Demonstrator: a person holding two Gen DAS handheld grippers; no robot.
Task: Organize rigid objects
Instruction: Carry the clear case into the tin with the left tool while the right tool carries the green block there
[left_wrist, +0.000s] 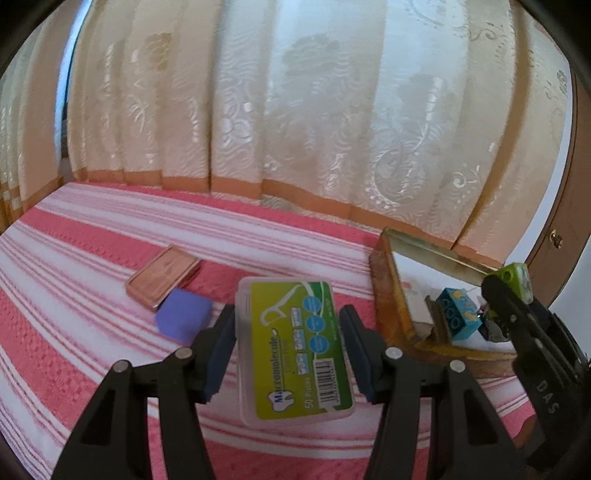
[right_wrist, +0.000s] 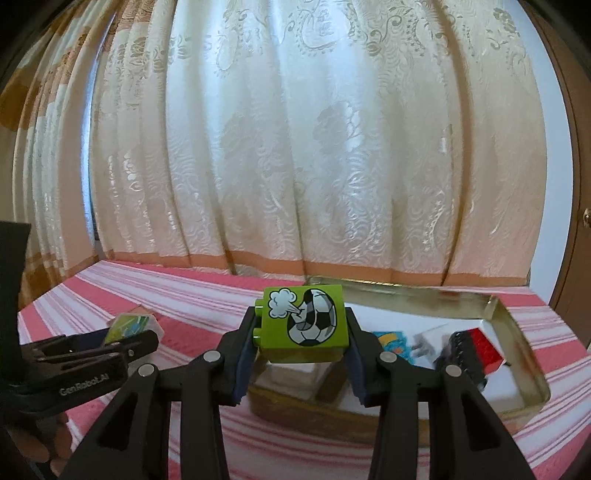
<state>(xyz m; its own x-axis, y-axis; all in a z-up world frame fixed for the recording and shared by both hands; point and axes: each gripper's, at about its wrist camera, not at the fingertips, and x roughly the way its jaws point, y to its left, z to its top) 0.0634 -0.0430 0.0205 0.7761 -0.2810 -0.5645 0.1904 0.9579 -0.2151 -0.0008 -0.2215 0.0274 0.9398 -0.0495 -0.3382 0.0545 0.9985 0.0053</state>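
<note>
The left gripper (left_wrist: 288, 350) gripped the floss box (left_wrist: 293, 350) above the bed (left_wrist: 74, 295); the right gripper (right_wrist: 301, 350) clamped a green block (right_wrist: 301, 325) over the tin (right_wrist: 517, 332), at the left gripper's two o'clock.

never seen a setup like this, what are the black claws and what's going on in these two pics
They are two hand-held grippers, each carrying a fisheye camera that looks along its fingers. The left wrist view shows the left gripper clamping a floss pick box; the right wrist view shows the right gripper clamping a green toy block printed with a football, above an open metal tin. Everything sits over a pink striped cloth. On it lie a copper-coloured tin and a purple piece.
</note>
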